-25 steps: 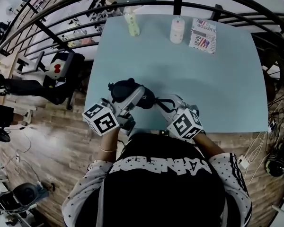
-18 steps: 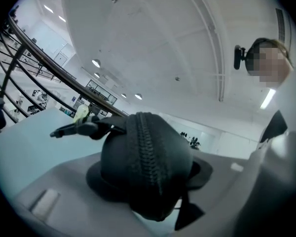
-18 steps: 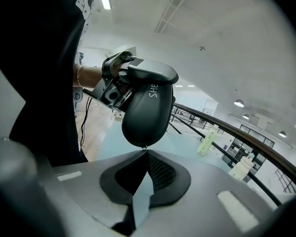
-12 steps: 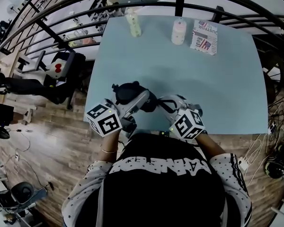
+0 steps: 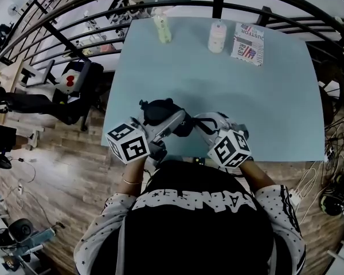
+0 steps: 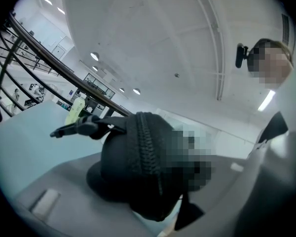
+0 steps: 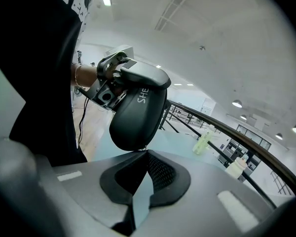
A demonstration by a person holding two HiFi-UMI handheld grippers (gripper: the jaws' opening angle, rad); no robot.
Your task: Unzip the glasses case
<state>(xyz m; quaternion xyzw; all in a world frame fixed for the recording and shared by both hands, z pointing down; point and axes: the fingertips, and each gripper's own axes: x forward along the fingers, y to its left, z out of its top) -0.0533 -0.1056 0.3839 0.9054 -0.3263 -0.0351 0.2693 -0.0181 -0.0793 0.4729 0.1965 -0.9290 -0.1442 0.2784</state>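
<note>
A black zipped glasses case (image 5: 159, 112) is held just above the near edge of the pale blue table (image 5: 252, 102). My left gripper (image 5: 173, 121) is shut on it. In the left gripper view the case (image 6: 138, 167) fills the space between the grey fingers (image 6: 54, 194), its zipper runs up the middle, and a black strap clip (image 6: 81, 127) sticks out to the left. My right gripper (image 5: 190, 125) is shut at the case's right end. In the right gripper view its tips (image 7: 142, 154) pinch a small zipper pull just under the case (image 7: 138, 112).
At the table's far edge stand a pale green bottle (image 5: 161, 28), a white bottle (image 5: 217, 37) and a printed box (image 5: 246, 43). A dark curved railing (image 5: 74, 7) runs behind the table. Cables lie on the wooden floor at the right (image 5: 332, 193).
Both grippers and the case have drifted slightly to the right in the head view. Both grips look the same as before.
</note>
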